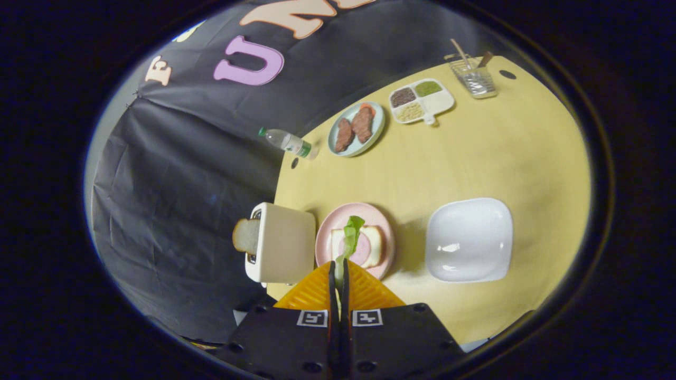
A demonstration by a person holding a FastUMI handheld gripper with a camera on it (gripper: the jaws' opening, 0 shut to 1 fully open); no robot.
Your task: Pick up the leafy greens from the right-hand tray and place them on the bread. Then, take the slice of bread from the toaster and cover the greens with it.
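The gripper (pixel 338 262) was clamped on the leafy greens (pixel 351 237), held over the bread (pixel 372 246) on a pink plate (pixel 338 221). A toaster (pixel 280 243) with a bread slice (pixel 246 235) stood just beside, a white tray (pixel 470 240) opposite. Beyond were seen a bottle (pixel 288 142), a meat plate (pixel 356 129), a divided dish (pixel 421 100) and a wire basket (pixel 473 78).
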